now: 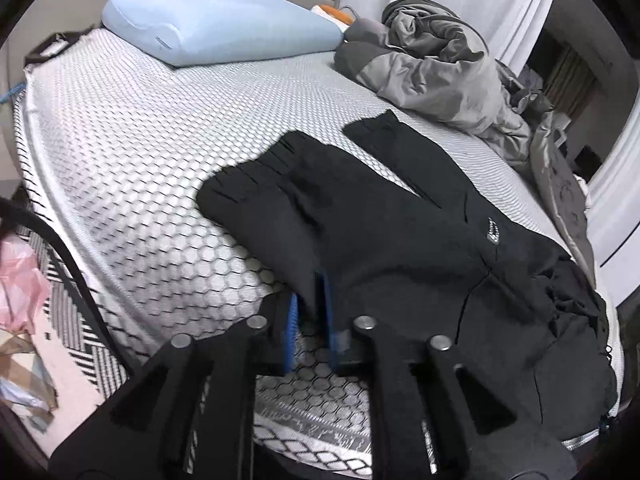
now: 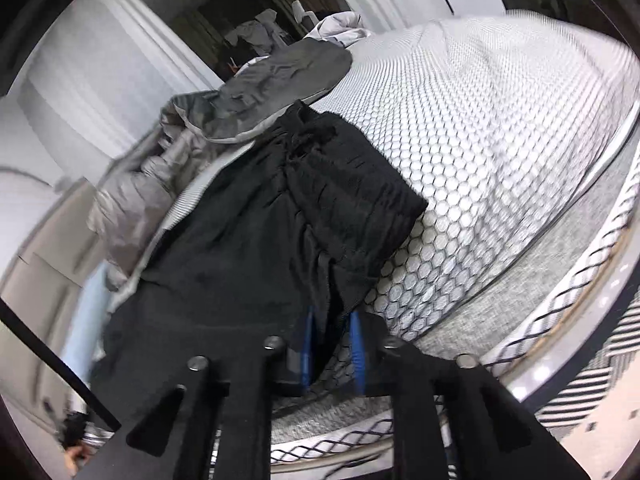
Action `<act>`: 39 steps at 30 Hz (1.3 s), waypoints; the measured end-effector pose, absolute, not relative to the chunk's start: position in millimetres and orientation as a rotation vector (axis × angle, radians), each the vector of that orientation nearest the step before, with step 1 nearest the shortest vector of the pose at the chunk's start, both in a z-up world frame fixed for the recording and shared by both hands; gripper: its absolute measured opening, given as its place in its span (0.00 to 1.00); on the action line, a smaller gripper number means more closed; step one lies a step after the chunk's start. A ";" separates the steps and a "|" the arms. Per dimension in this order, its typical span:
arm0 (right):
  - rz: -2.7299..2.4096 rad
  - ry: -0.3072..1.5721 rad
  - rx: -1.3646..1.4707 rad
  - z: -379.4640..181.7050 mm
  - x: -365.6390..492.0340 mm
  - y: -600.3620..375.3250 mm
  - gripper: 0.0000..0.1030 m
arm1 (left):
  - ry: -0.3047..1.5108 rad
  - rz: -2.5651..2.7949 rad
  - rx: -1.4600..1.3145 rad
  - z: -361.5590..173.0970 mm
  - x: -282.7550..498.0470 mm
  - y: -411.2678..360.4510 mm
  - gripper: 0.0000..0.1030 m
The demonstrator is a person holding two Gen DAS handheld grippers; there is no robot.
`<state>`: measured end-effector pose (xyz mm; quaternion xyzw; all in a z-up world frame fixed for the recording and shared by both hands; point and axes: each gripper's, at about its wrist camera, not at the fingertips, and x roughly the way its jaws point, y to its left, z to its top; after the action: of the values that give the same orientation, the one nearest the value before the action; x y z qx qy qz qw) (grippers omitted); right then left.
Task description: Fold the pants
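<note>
Black pants [image 1: 360,220] lie spread on the honeycomb-patterned mattress [image 1: 140,140]. Their two legs reach toward the far side and the waist is bunched at the right. My left gripper [image 1: 312,320] is shut on the near edge of one leg, with black cloth pinched between its blue pads [image 1: 294,320]. In the right wrist view the pants [image 2: 248,248] show the gathered waistband and drawstring at the top. A fold of the waist edge hangs between the blue pads [image 2: 308,344] of my right gripper [image 2: 332,344], which is shut on it.
A light blue pillow [image 1: 216,20] lies at the head of the bed. A crumpled grey duvet [image 1: 440,68] is piled along the far right side, close to the pants. A pink bag [image 1: 20,280] and a striped rug [image 1: 76,320] are on the floor beside the bed.
</note>
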<state>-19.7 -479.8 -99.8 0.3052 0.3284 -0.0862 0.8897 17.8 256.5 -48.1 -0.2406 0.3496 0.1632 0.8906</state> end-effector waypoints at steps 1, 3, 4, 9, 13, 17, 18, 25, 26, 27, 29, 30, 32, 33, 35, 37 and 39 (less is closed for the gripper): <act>-0.220 0.678 0.589 -93.7 -21.3 -476.4 0.46 | 0.717 0.354 -0.482 -41.2 13.3 255.2 0.24; -0.302 0.614 0.475 -76.3 -29.9 -466.7 0.76 | 0.693 0.360 -0.444 -27.9 6.1 250.6 0.46; -0.333 0.588 0.419 -68.1 -32.4 -460.8 0.84 | 0.674 0.357 -0.420 -19.7 1.4 248.0 0.62; -0.269 0.481 0.204 -32.6 -32.6 -414.5 0.98 | 0.594 0.346 -0.254 18.5 -6.6 216.6 0.99; -0.137 0.483 0.196 -22.2 -10.7 -386.4 1.00 | 0.601 0.224 -0.239 36.3 22.4 191.8 0.99; -0.027 0.496 0.261 -20.6 14.3 -369.2 1.00 | 0.649 0.139 -0.268 34.9 69.5 174.9 0.99; -0.009 0.502 0.268 -21.5 20.1 -365.0 1.00 | 0.666 0.133 -0.275 32.7 81.1 171.7 0.99; 0.024 0.564 0.200 -34.0 45.3 -345.0 1.00 | 0.773 0.118 -0.250 1.2 157.7 149.1 0.99; 0.029 0.575 0.189 -36.5 49.6 -342.0 1.00 | 0.788 0.115 -0.260 -2.3 164.8 149.8 0.99; 0.029 0.580 0.182 -38.2 51.1 -342.0 1.00 | 0.805 0.107 -0.276 -7.5 172.9 152.4 0.99; 0.031 0.590 0.171 -43.4 51.3 -343.9 1.00 | 0.841 0.104 -0.324 -17.3 192.7 160.2 0.93; 0.032 0.593 0.170 -46.0 51.5 -346.2 1.00 | 0.858 0.099 -0.345 -21.3 202.1 163.7 0.85; 0.031 0.599 0.172 -49.6 52.6 -347.5 1.00 | 0.920 0.099 -0.419 -34.7 224.3 177.6 0.77; 0.031 0.603 0.175 -50.7 53.5 -348.0 1.00 | 0.952 0.099 -0.460 -41.3 234.2 183.6 0.75; 0.029 0.603 0.180 -52.6 53.1 -349.4 1.00 | 1.020 0.089 -0.586 -60.7 253.5 199.0 0.70; 0.021 0.606 0.180 -53.3 51.7 -351.1 1.00 | 0.994 0.097 -0.692 -70.5 266.6 213.7 0.47; 0.013 0.607 0.177 -54.5 50.2 -352.3 1.00 | 0.953 0.117 -0.717 -70.3 271.8 221.0 0.05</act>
<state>50.2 -352.3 -54.5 0.0869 0.2987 0.0063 0.9504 271.8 221.0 -70.3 -0.3375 0.4484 0.0548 0.8258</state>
